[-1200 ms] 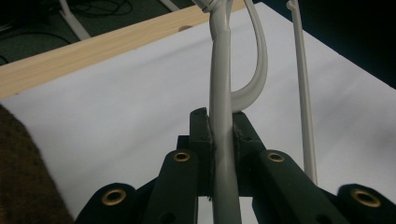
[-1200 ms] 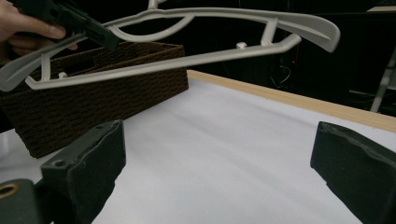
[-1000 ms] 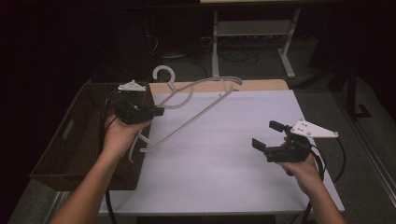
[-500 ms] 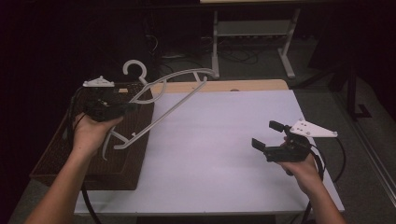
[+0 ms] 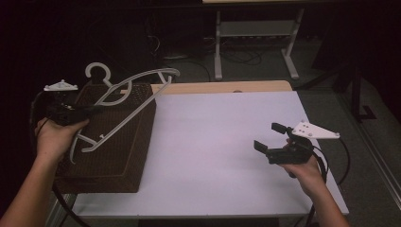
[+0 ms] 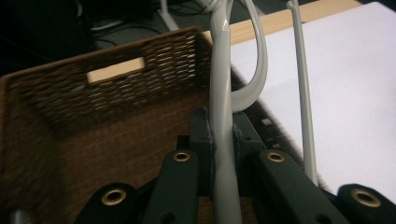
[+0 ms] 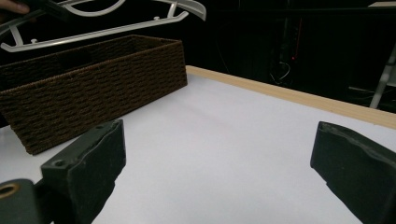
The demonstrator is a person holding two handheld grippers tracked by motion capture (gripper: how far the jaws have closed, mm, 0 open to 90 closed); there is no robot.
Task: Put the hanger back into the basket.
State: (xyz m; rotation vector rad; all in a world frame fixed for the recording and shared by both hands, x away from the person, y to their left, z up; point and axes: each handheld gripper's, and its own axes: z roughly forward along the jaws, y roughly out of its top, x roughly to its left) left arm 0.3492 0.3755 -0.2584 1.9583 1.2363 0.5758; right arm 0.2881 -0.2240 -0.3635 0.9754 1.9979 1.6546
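A white plastic hanger (image 5: 127, 101) hangs in the air above the brown wicker basket (image 5: 124, 156) at the table's left. My left gripper (image 5: 92, 111) is shut on one arm of the hanger (image 6: 223, 140), whose bar passes straight between the two black pads. The hanger's hook points toward the far side, past the basket's back rim. Over the white table top (image 5: 217, 142) at the right, my right gripper (image 5: 270, 137) stands open with nothing between its fingers. From that gripper's view, the hanger (image 7: 102, 23) floats above the basket (image 7: 93, 93).
A wooden strip (image 5: 222, 87) runs along the table's far edge. Behind the table stands a metal rack frame (image 5: 255, 42) with cables on the dark floor. A cable trails from each gripper.
My left hand has carried the hanger leftward, from over the table's edge to above the basket, and slightly up. The right hand has kept still.
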